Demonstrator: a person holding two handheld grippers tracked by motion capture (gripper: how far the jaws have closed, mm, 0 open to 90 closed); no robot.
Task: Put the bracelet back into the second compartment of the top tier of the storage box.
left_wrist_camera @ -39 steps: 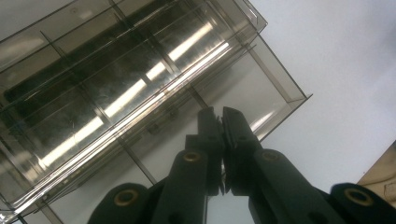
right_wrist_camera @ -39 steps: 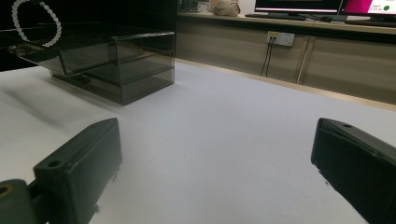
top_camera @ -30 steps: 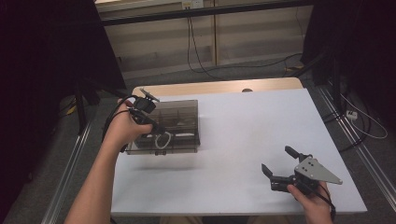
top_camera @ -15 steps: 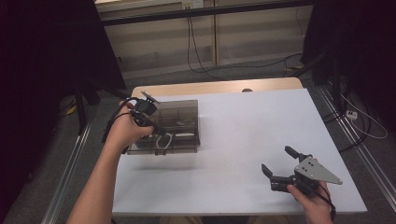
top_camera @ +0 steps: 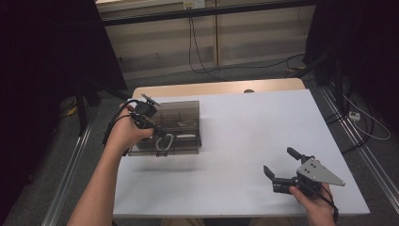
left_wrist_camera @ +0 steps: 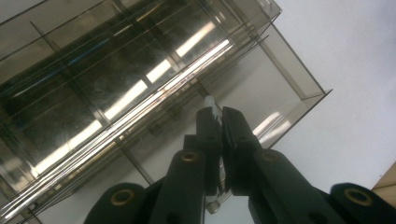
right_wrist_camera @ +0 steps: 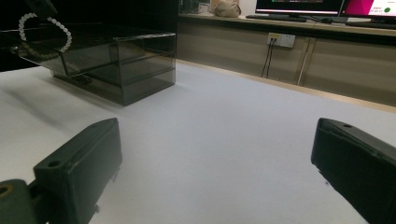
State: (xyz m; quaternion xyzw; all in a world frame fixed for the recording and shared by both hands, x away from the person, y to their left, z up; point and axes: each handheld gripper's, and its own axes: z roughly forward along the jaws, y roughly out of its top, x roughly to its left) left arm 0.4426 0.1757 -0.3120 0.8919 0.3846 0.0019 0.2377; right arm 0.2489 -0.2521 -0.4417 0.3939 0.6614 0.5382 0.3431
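left gripper (left_wrist_camera: 215, 116) clenched on small clear tab of smoky plastic drawer box (top_camera: 181, 123), directly ahead of jaws | right gripper (top_camera: 281, 165) released, box well apart to far left | risk: thin tab may slip out if pulled askew

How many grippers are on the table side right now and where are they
2. The left gripper is over the smoky clear drawer box at the table's left, shut on a white bead loop. The right gripper hovers open near the front right edge.
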